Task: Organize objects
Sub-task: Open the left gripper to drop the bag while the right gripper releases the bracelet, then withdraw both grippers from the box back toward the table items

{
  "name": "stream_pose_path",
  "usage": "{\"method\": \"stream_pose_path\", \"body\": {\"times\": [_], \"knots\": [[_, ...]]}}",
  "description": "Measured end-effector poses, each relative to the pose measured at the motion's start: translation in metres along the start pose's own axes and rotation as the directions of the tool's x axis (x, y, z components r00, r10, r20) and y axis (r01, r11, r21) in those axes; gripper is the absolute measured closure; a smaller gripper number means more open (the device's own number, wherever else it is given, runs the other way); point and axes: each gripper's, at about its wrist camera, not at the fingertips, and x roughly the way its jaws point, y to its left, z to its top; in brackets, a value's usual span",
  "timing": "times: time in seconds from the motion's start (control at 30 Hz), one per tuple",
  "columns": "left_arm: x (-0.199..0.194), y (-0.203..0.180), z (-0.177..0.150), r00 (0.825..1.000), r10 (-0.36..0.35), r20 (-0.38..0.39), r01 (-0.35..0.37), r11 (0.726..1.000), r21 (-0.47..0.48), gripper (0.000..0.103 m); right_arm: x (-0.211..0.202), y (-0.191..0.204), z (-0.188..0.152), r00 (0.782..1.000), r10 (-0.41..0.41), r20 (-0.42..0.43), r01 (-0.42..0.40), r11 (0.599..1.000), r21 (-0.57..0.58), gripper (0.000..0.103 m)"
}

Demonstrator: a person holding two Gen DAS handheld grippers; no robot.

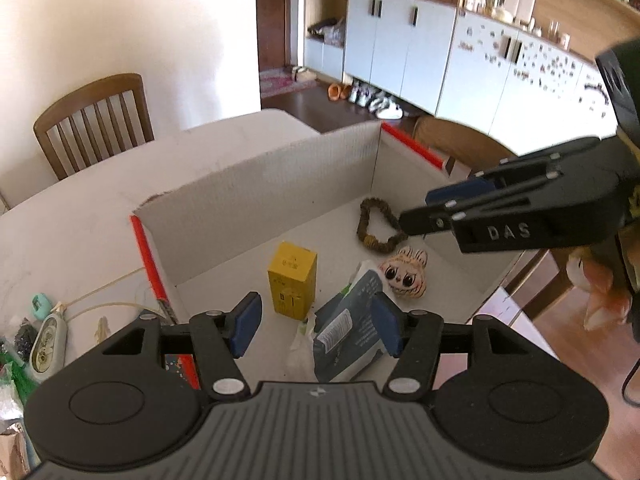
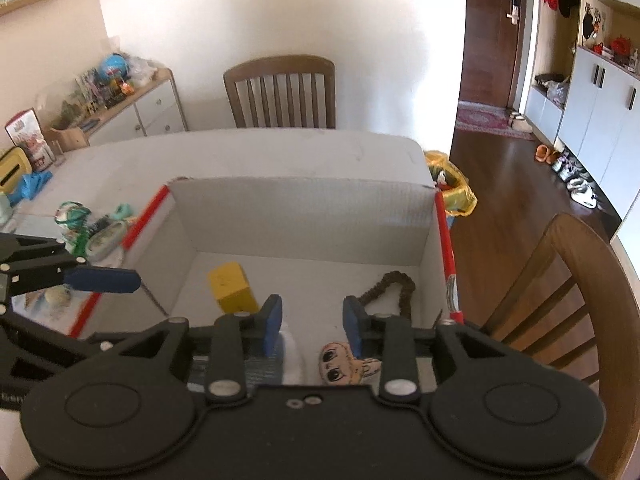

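Cardboard box [image 1: 256, 184] sits on the counter [image 1: 60, 240], holding a yellow carton [image 1: 291, 278], wipes pack [image 1: 348, 328], bead bracelet [image 1: 378, 226] and cartoon face [image 1: 404, 276]; left claw [image 1: 316, 330] and right claw [image 2: 312, 324] both gape empty above.

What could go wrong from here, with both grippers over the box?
1. The wipes pack leans in the box between the open left gripper pads; a sideways move may knock it over.
2. The open right gripper hangs close above the bracelet and could snag it.
3. The yellow carton stands upright beside the pack and may tip if bumped.
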Motion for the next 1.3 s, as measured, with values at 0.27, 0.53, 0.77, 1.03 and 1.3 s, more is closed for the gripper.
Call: {"method": "stream_pose_path", "body": {"times": [0.27, 0.53, 0.77, 1.03, 1.3], "knots": [[-0.033, 0.009, -0.002, 0.997, -0.010, 0.081, 0.012, 1.000, -0.027, 0.043, -0.027, 0.024, -0.001, 0.998, 0.000, 0.067, -0.001, 1.000, 0.022, 0.059], [-0.069, 0.030, -0.014, 0.989, 0.001, 0.147, 0.008, 0.998, -0.060, 0.034, -0.045, 0.053, -0.008, 0.993, -0.014, 0.116, 0.006, 0.998, 0.061, 0.037], [-0.100, 0.056, -0.033, 0.983, 0.023, 0.183, -0.008, 0.996, -0.084, 0.025, -0.055, 0.090, -0.013, 0.989, -0.035, 0.146, 0.022, 0.996, 0.086, 0.017], [-0.128, 0.090, -0.058, 0.979, 0.055, 0.196, -0.032, 0.992, -0.118, 0.019, -0.058, 0.139, -0.023, 0.989, -0.025, 0.145, 0.011, 0.996, 0.090, 0.007], [-0.149, 0.134, -0.081, 0.976, 0.097, 0.193, -0.060, 0.979, -0.193, 0.004, -0.049, 0.190, -0.026, 0.992, -0.007, 0.128, 0.000, 0.998, 0.060, 0.006]]}}
